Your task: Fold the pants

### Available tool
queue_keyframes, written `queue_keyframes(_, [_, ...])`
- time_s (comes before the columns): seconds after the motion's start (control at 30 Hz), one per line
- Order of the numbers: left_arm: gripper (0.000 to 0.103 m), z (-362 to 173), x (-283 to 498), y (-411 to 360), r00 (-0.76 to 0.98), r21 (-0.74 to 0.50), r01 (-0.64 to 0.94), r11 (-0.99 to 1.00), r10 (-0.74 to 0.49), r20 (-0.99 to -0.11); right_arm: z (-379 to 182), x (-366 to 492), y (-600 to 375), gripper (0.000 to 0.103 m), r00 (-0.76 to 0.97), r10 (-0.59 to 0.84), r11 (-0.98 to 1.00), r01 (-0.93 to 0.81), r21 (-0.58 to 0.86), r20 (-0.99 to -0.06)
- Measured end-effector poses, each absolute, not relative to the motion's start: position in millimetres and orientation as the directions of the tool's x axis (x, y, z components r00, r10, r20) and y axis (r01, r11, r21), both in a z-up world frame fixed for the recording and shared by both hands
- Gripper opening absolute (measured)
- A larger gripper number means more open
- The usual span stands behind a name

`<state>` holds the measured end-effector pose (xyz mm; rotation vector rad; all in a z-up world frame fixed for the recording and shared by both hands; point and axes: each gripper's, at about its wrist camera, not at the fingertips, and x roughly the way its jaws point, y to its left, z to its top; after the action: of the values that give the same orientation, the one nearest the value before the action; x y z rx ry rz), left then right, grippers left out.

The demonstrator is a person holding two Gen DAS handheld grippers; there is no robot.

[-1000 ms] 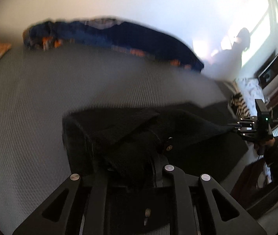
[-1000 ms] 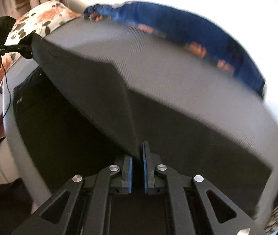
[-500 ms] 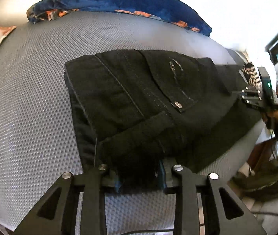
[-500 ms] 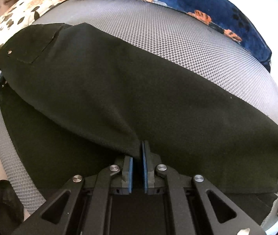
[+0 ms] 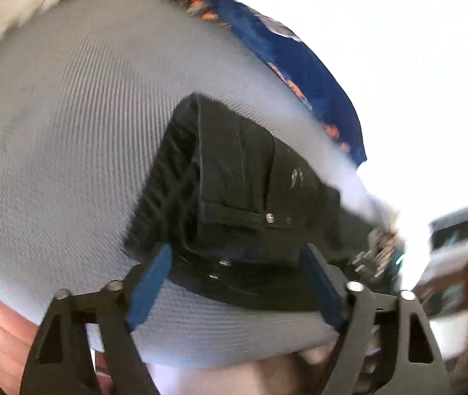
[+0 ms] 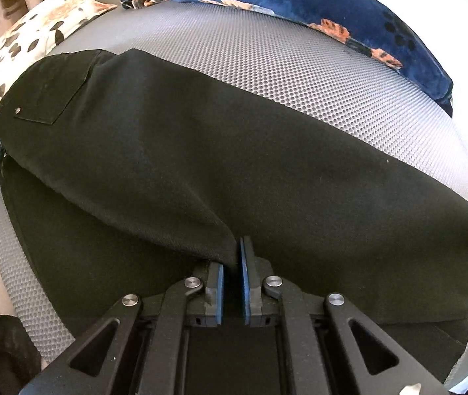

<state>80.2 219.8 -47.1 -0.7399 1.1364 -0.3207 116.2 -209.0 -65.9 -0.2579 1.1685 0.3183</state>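
Observation:
Black pants (image 6: 201, 164) lie on a grey mesh-textured bed, folded lengthwise with one leg laid over the other. In the left wrist view the waist end of the pants (image 5: 234, 184) with its back pocket and rivets lies flat. My left gripper (image 5: 234, 283) is open, its blue pads spread either side of the waistband, holding nothing. My right gripper (image 6: 237, 263) is shut on the edge of the upper pant leg at the near side of the bed. The right gripper also shows blurred at the right of the left wrist view (image 5: 378, 256).
A dark blue blanket with orange print (image 6: 299, 3) lies along the far side of the bed (image 6: 299, 75). A floral pillow (image 6: 36, 33) sits at the far left corner. The bed's near edge (image 5: 234, 342) runs just under the left gripper.
My left gripper has let go of the waistband and opened wide, pulling back a little. The upper pant leg has settled flatter. My right gripper stays shut on the leg edge.

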Motion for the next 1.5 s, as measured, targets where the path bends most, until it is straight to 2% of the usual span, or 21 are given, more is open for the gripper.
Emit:
queue_keyframes(0.13, [0.053,-72,84,210,0.379,-0.700,-0.256,0.667,-0.596,-0.707,-66,116,-211,0.008,0.363,0.117,0.928,-0.371,-0.028,-0.924])
queue_keyframes(0.27, [0.049,-88,93,210,0.404,-0.710,-0.333,0.620,-0.586,-0.702,-65,117,-210,0.008,0.364,0.112,0.926,-0.375,-0.036,-0.925])
queue_keyframes(0.33, [0.028,-89,100,210,0.424,-0.708,-0.351,0.614,-0.570,-0.704,-65,118,-209,0.008,0.362,0.107,0.926,-0.375,-0.039,-0.926])
queue_keyframes(0.43, [0.022,-79,107,207,0.424,-0.683,-0.302,0.665,-0.548,-0.721,-64,118,-207,0.008,0.364,0.096,0.926,-0.373,-0.051,-0.926])
queue_keyframes(0.6, [0.021,-57,115,202,0.391,-0.644,-0.181,0.743,-0.546,-0.741,-49,107,-209,0.007,0.398,0.076,0.934,-0.350,-0.074,-0.914])
queue_keyframes(0.7, [0.022,-59,112,206,0.344,-0.634,-0.133,0.762,-0.564,-0.750,-26,88,-219,0.007,0.415,0.102,0.940,-0.338,-0.049,-0.904])
queue_keyframes(0.8, [0.022,-75,112,205,0.267,-0.575,-0.109,0.811,-0.533,-0.803,-16,62,-223,0.007,0.402,0.128,0.933,-0.359,-0.028,-0.907])
queue_keyframes(0.97, [0.022,-77,110,217,0.258,-0.567,-0.101,0.817,-0.529,-0.808,-50,34,-211,0.007,0.334,0.082,0.918,-0.393,-0.060,-0.939])
queue_keyframes(1.1, [0.022,-56,104,231,0.302,-0.528,-0.039,0.848,-0.494,-0.816,-58,32,-212,0.007,0.308,0.124,0.931,-0.365,0.003,-0.943])
queue_keyframes(1.27, [0.023,-71,103,221,0.299,-0.453,-0.019,0.891,-0.427,-0.853,-66,34,-213,0.008,0.294,0.148,0.932,-0.360,0.034,-0.944])
queue_keyframes(1.5, [0.033,-54,90,209,0.366,-0.372,0.012,0.928,-0.350,-0.862,-66,33,-212,0.009,0.300,0.143,0.933,-0.358,0.028,-0.943])
